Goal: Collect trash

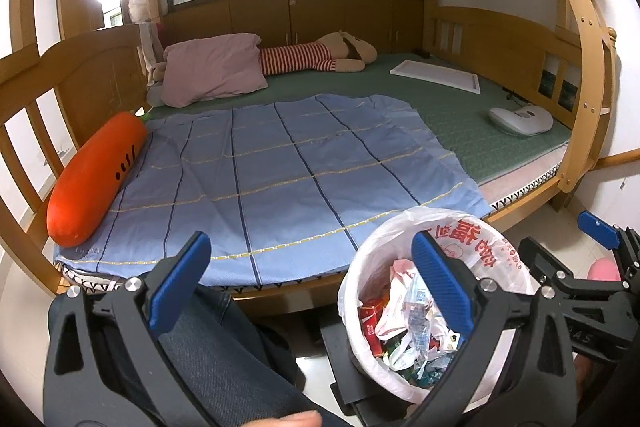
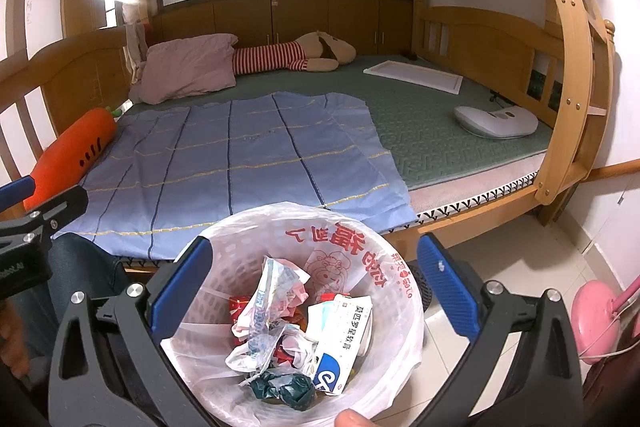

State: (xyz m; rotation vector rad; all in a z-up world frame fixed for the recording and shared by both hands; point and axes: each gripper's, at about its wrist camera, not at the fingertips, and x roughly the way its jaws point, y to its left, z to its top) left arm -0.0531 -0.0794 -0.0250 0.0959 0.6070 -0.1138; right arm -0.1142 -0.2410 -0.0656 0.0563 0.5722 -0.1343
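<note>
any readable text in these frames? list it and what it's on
"莫匹罗星软膏": white medicine box in the trash bin.
"福" plus more big red characters, seen upside down: bin liner bag; the others and the small red line beside them are not legible to me.
"AS", end of a cut-off word: body of the right claw, seen from the left wrist camera.
Print on the crumpled wrapper: too small to read.
Left claw: no text.
</note>
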